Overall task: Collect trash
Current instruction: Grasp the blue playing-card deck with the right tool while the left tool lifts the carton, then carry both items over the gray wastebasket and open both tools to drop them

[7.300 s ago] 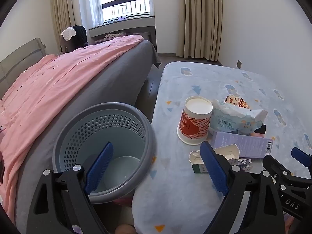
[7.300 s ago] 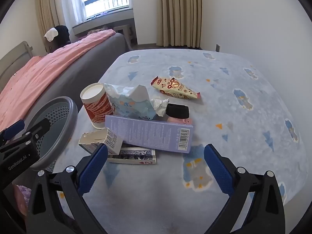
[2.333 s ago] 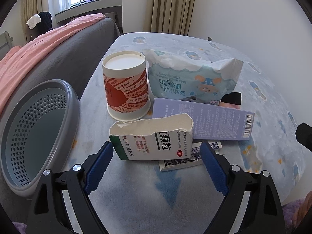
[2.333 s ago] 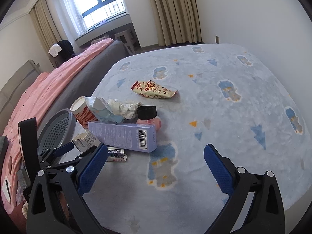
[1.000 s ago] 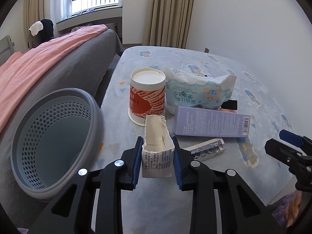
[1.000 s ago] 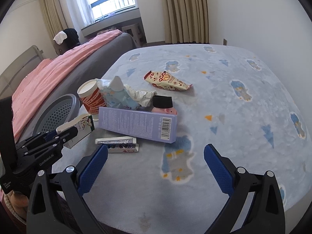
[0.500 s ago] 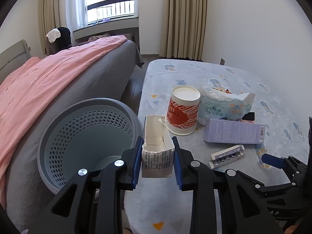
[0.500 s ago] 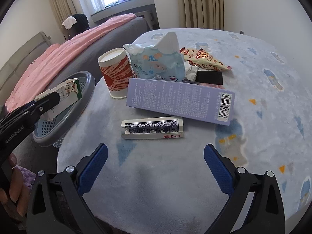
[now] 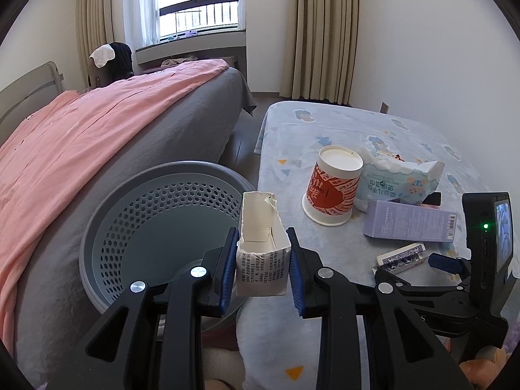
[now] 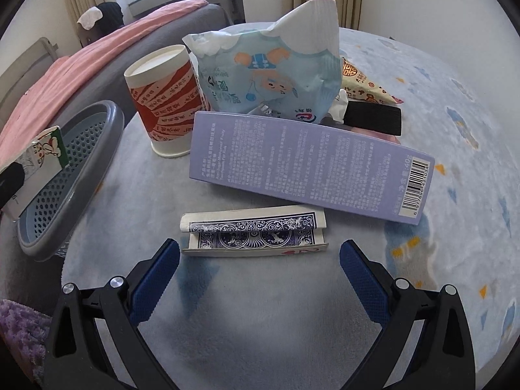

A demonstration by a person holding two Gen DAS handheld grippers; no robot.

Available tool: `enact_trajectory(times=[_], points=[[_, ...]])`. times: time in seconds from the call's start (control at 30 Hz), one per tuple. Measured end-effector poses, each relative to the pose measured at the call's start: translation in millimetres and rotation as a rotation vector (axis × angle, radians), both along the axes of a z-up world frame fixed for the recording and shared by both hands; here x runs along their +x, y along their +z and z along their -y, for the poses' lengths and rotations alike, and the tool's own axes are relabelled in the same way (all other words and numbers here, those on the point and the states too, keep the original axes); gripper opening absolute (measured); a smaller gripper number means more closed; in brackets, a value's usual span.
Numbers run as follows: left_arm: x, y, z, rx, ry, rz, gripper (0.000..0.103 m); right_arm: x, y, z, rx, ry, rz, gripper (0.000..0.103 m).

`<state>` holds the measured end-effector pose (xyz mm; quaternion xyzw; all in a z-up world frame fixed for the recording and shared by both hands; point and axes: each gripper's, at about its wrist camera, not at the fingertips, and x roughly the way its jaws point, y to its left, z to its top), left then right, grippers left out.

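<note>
At the left, a pink-covered bed (image 9: pixel 97 123) is lying alongside a grey perforated waste basket (image 9: pixel 107 227), whose inside is showing nothing but its bare floor. The left gripper (image 9: pixel 261 269) is pinching a torn-open white medicine carton (image 9: pixel 261 260) between its blue fingers (image 9: pixel 227 269), holding it upright with its ragged open end up, right at the basket's rim on the side nearest the worktop (image 9: pixel 325 130); the open carton is looking hollow inside. On the blanket-covered worktop an upside-down red-and-white paper cup (image 10: pixel 162 97) is standing beside a crumpled light-blue wet-wipe packet (image 10: pixel 263 74), its torn white flap sticking up. In front of these a long lilac toothpaste box (image 10: pixel 308 169) is lying flat, and just in front of that a flattened playing-card box (image 10: pixel 253 235) is lying on the fabric. The right gripper (image 10: pixel 258 279) is hovering just short of the card box with its fingers (image 10: pixel 156 279) spread wide and nothing between them. Behind the lilac box a black-capped item (image 10: pixel 373 117) and a patterned snack wrapper (image 10: pixel 367 87) are sitting further right.
</note>
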<state>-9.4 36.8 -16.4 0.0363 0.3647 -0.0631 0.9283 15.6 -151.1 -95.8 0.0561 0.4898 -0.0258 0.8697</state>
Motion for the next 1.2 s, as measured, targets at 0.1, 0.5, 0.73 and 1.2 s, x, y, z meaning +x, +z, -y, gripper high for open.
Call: enact_trajectory(times=[0.1, 0.5, 0.73, 1.2], points=[[1.3, -0.9, -1.9, 0.002, 0.008, -0.006, 0.028, 5.0, -1.7, -6.0, -0.035, 0.002, 0.0, 0.097], [4.0, -2.2, -6.5, 0.005, 0.027, -0.013, 0.028, -4.0, 2.7, -17.4, -0.047, 0.062, 0.036, 0.084], [7.4, -1.3, -21.7, 0.004, 0.069, -0.012, 0.028, -19.1, 17.0, -36.5, -0.003, 0.115, 0.061, 0.084], [25.1, 3.8, -91.9, 0.043, 0.228, -0.055, 0.028, 20.7, 78.7, -99.4, 0.095, 0.33, 0.166, 0.084]])
